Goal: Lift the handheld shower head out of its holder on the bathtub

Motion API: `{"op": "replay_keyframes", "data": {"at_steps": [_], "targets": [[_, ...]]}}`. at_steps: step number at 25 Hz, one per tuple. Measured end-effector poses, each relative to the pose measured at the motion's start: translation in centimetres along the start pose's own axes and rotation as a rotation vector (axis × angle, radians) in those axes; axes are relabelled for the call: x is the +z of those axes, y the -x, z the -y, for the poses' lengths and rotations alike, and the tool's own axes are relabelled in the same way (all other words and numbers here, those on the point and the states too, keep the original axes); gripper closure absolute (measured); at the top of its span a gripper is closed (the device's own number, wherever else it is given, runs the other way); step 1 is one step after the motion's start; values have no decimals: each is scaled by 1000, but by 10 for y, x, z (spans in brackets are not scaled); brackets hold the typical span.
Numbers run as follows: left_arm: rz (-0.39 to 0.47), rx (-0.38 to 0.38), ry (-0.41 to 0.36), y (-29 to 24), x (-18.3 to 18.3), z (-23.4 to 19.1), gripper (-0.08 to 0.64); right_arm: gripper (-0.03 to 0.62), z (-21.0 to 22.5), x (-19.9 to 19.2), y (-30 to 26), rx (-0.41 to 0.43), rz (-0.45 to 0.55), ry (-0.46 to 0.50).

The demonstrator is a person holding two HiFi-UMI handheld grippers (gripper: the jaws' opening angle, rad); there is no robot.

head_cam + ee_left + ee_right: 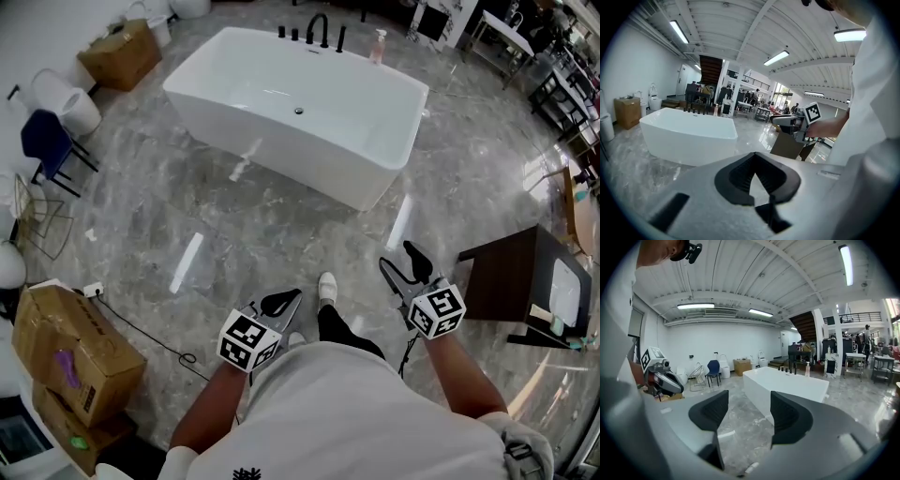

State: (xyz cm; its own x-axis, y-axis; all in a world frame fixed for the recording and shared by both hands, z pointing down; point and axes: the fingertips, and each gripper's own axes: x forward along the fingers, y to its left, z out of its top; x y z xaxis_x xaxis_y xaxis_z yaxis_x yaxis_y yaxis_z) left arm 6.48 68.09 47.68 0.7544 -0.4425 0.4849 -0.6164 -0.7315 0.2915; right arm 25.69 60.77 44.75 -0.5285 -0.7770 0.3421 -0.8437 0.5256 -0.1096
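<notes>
The white bathtub (pixel 309 155) stands on the marble floor several steps ahead of me. Black tap fittings (pixel 317 30) line its far rim; the handheld shower head is among them, too small to tell apart. Both grippers are low and near my body, far from the tub. My left gripper (pixel 284 301) is shut with nothing in it. The right gripper (pixel 398 261) is open and empty. In the left gripper view the tub (pixel 689 136) lies beyond the closed tips (pixel 754 157). In the right gripper view the tub (pixel 787 383) shows past the spread jaws (pixel 747 404).
A dark cabinet (pixel 511 281) stands close on my right. Cardboard boxes (pixel 70 347) sit at my left, with a cable (pixel 141 328) trailing over the floor. A blue chair (pixel 47 141), toilets and another box (pixel 120 54) are at the far left. A soap bottle (pixel 378 45) stands on the tub's corner.
</notes>
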Motion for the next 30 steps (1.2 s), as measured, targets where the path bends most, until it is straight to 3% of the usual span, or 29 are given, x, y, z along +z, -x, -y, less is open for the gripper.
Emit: {"op": "replay_keyframes", "data": {"at_steps": [10, 17, 26, 30], "targets": [[-33, 41, -32, -80, 99, -66, 552, 281, 110, 53, -104, 45, 24, -31], [-63, 40, -47, -145, 135, -89, 552, 262, 186, 63, -148, 22, 38, -33], [-59, 48, -24, -162, 160, -149, 554, 262, 209, 77, -218, 25, 18, -58], [-42, 32, -22, -165, 168, -194, 552, 264, 212, 77, -259, 10, -12, -64]]}}
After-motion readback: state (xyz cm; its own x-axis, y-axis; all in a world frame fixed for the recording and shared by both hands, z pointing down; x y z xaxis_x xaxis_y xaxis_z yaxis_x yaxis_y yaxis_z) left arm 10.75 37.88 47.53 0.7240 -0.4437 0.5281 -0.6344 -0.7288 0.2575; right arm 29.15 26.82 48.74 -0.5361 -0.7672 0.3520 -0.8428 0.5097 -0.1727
